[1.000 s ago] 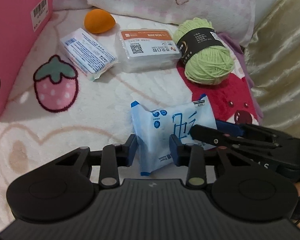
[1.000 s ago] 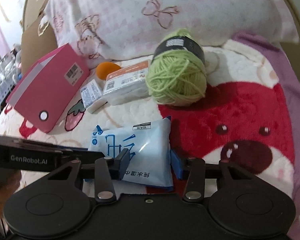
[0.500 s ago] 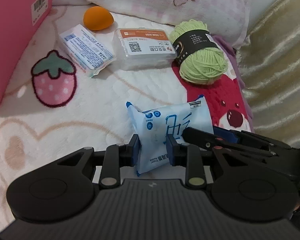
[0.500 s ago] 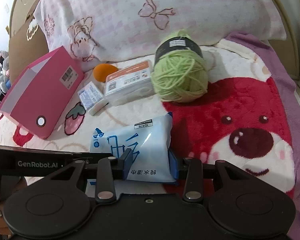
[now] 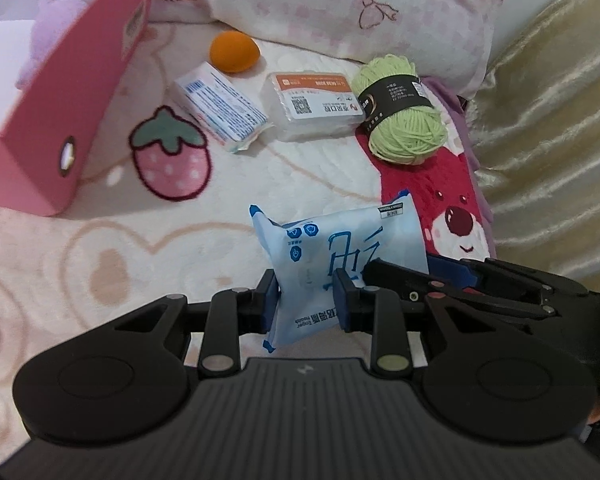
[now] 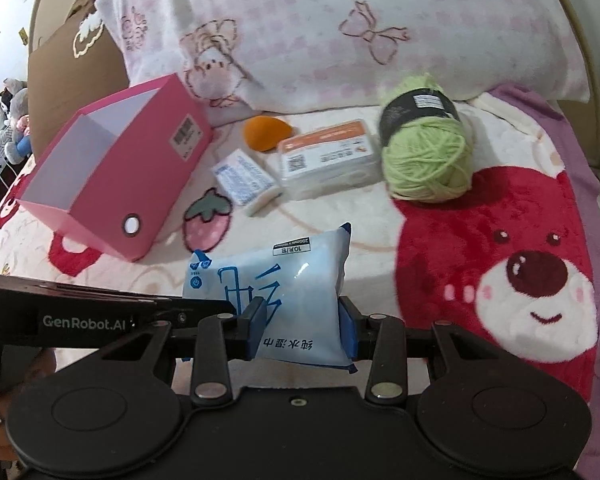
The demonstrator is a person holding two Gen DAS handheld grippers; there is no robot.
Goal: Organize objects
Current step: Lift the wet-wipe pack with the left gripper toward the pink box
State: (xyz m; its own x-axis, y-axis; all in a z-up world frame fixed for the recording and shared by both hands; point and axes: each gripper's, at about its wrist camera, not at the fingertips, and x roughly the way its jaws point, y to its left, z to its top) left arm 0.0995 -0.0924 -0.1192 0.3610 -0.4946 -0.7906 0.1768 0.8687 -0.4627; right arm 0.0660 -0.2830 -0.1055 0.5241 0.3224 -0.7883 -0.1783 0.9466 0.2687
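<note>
A light-blue wet-wipes pack (image 5: 340,248) hangs above the blanket, pinched from two sides. My left gripper (image 5: 307,300) is shut on its near left end. My right gripper (image 6: 302,324) is shut on the pack (image 6: 268,280) across its lower half. In the left wrist view the right gripper (image 5: 440,276) comes in from the right. In the right wrist view the left gripper (image 6: 180,308) comes in from the left. An open pink box (image 6: 120,184) lies tilted on the bed to the left, also seen as a pink box (image 5: 60,120) in the left wrist view.
Behind the pack lie a green yarn ball (image 6: 428,160), a clear plastic case (image 6: 328,160), a small white-blue packet (image 6: 246,180) and an orange sponge (image 6: 264,134). A pink-checked pillow (image 6: 340,32) closes the back. A purple plush (image 5: 56,12) sits in the box.
The left gripper's jaws closed on the pack. Both grippers then rose and pulled back with it, so the pack hangs off the blanket and more of the pink box shows.
</note>
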